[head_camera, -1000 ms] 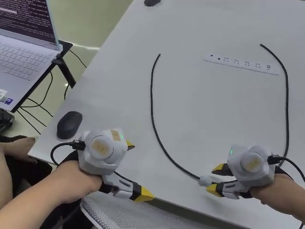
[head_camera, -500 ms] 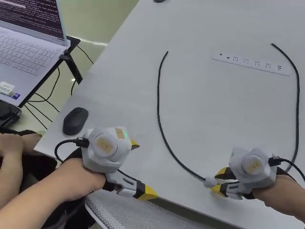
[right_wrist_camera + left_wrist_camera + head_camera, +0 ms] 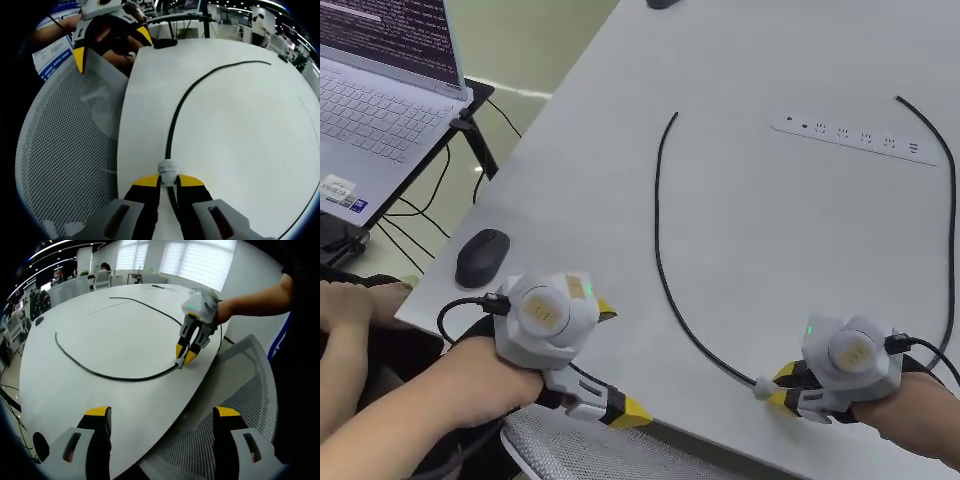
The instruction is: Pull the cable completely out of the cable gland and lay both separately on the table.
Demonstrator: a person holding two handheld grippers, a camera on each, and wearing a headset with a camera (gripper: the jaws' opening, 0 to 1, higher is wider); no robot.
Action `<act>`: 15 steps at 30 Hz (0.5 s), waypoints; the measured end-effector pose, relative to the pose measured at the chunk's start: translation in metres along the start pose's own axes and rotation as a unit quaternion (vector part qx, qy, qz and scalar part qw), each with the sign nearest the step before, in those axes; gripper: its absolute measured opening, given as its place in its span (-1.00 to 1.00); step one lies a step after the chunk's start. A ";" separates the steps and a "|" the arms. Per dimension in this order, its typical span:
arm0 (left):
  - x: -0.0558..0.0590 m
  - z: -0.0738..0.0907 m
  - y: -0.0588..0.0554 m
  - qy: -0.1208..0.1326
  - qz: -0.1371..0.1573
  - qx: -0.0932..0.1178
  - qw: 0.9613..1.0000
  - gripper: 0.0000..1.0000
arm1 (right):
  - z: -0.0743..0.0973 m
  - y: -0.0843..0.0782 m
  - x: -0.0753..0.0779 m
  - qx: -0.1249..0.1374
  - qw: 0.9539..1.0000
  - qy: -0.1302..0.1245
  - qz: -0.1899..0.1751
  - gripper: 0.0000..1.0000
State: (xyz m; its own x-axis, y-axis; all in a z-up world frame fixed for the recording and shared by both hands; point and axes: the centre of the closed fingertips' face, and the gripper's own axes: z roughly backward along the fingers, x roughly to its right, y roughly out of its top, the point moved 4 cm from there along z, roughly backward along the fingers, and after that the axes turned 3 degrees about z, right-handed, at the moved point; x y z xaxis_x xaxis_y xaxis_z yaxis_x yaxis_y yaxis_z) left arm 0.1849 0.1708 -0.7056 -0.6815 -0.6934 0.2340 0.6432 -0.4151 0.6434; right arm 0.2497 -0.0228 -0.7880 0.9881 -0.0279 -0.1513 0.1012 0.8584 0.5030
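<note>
The right hand-held gripper [image 3: 167,181] is pinching the cable [image 3: 176,115] just behind the white cable gland [image 3: 167,169], at the table's [image 3: 770,220] near edge. The left hand-held gripper [image 3: 162,412] is hanging wide open and empty. It ought to be clamping the gland while the right pulls straight back.

Your white table [image 3: 770,250] carries a long black cable [image 3: 657,230] curving to a white gland [image 3: 761,388] at your near edge, a power strip [image 3: 855,138] and a mouse [image 3: 482,257].

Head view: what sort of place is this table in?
Probably an office: a laptop beside the white table, a mouse and a power strip on it.
</note>
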 end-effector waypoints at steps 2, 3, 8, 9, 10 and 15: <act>0.001 -0.001 0.001 -0.001 -0.001 0.001 1.000 0.67 | 0.001 0.000 0.000 -0.003 1.000 -0.002 0.004 -0.85; 0.001 -0.001 0.001 -0.001 -0.001 0.002 1.000 0.67 | 0.001 0.000 0.000 -0.003 1.000 -0.002 0.004 -0.85; 0.006 -0.003 0.006 -0.002 -0.008 0.010 1.000 0.66 | 0.008 0.003 -0.005 -0.003 1.000 0.000 0.008 -0.86; 0.007 -0.003 0.007 -0.004 -0.008 0.012 1.000 0.65 | 0.011 0.006 -0.006 -0.002 1.000 0.001 0.007 -0.86; 0.008 -0.004 0.008 -0.005 -0.008 0.013 1.000 0.64 | 0.013 0.007 -0.007 -0.001 1.000 0.000 0.007 -0.86; 0.014 -0.010 0.014 -0.011 -0.016 0.019 1.000 0.64 | 0.025 0.016 -0.009 0.006 1.000 -0.004 0.012 -0.87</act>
State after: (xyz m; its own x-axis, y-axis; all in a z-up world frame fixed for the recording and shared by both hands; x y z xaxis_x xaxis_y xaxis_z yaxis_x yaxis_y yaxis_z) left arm 0.1877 0.1493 -0.7009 -0.7096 -0.6669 0.2273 0.6066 -0.4140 0.6787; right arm 0.2452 -0.0219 -0.7576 0.9912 -0.0112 -0.1322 0.0786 0.8523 0.5171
